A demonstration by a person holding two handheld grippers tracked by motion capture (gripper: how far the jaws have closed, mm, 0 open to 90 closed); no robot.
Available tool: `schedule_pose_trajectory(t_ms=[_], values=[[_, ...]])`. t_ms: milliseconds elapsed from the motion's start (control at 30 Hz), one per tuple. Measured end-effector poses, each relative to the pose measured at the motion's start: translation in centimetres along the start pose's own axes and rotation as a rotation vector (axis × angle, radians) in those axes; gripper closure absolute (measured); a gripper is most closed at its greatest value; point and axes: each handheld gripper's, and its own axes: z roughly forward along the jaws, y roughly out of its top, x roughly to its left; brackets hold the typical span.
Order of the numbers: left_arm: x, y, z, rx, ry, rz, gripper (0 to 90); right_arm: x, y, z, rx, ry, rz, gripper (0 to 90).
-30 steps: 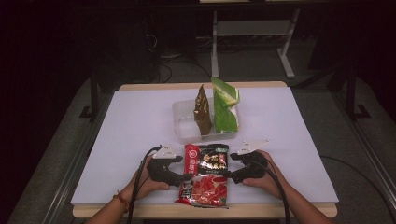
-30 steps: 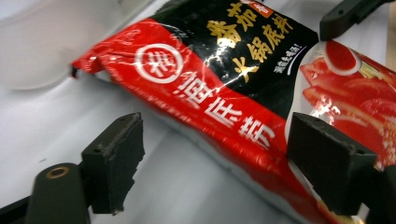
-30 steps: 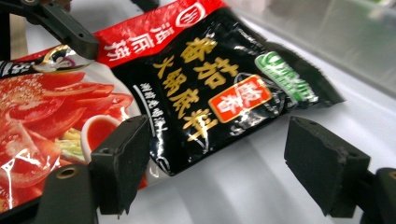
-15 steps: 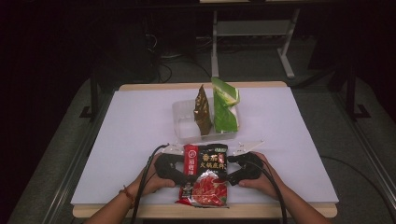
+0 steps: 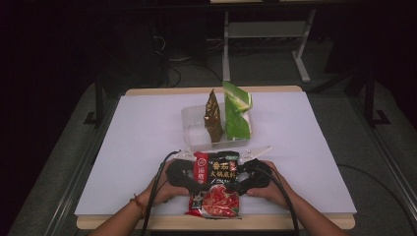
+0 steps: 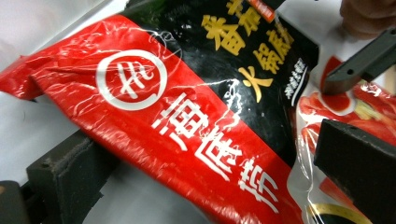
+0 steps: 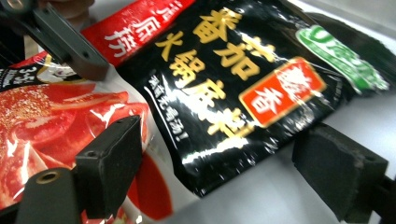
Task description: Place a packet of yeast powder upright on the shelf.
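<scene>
- The red-and-black sauce packet (image 5: 215, 184) lies flat on the white counter (image 5: 137, 142), at its near edge, well short of the clear plastic tub (image 5: 194, 129)
- The left tongs (image 5: 194, 181) sit at the packet's left edge; their jaws have just been opening and stand wide, the packet's red band lying between them, pads off it
- The right tongs (image 5: 237, 183) sit at the packet's right edge; their jaws have just been opening too, the black part between them, not pinched
- A brown pouch (image 5: 213, 114) and a green pouch (image 5: 236, 110) stand upright in the tub, beyond the packet
</scene>
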Motion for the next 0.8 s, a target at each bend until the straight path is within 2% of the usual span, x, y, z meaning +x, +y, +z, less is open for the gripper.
schedule_pose_trajectory(t_ms=[100,167,200,267,300,333,433,533,567,633,667,700,800], values=[[0.1,-0.2,-0.1,-0.026,-0.003,-0.020,0.0,0.0,-0.1,0.1,-0.019,0.006,-0.017,17.3],[0.6,-0.5,-0.3,-0.059,-0.031,-0.066,0.5,-0.2,-0.3,-0.4,-0.081,-0.002,-0.024,30.3],[0.7,-0.5,-0.4,-0.066,-0.039,-0.071,0.6,-0.1,-0.4,-0.7,-0.112,-0.015,-0.036,36.5],[0.9,-0.6,-0.5,-0.071,-0.041,-0.073,3.4,0.1,-0.4,-1.2,-0.147,-0.036,-0.082,43.2],[1.0,-0.7,-0.6,-0.083,-0.050,-0.091,3.4,0.1,-0.4,-1.2,-0.147,-0.036,-0.082,43.2],[1.2,-0.7,-0.6,-0.093,-0.061,-0.109,3.7,0.3,-0.4,-1.6,-0.189,-0.043,-0.102,48.9],[1.4,-0.7,-0.7,-0.102,-0.070,-0.122,3.9,0.8,-0.3,-1.9,-0.214,-0.064,-0.172,52.9],[1.5,-0.8,-0.9,-0.114,-0.077,-0.117,4.0,1.1,-0.3,-2.2,-0.237,-0.067,-0.198,57.9],[1.6,-0.7,-1.0,-0.142,-0.100,-0.123,12.1,1.4,-0.3,-2.3,-0.259,-0.066,-0.226,63.1],[1.6,-0.4,-1.2,-0.160,-0.112,-0.121,12.1,1.5,-0.2,-2.4,-0.277,-0.058,-0.241,64.3],[1.4,-0.2,-1.4,-0.172,-0.110,-0.100,12.9,1.9,0.0,-2.6,-0.284,-0.059,-0.275,64.8],[1.4,-0.2,-1.5,-0.176,-0.118,-0.096,13.4,2.0,0.0,-2.7,-0.286,-0.065,-0.286,64.7],[1.5,-0.2,-1.7,-0.183,-0.130,-0.087,18.4,2.1,0.0,-2.7,-0.291,-0.074,-0.294,64.6]])
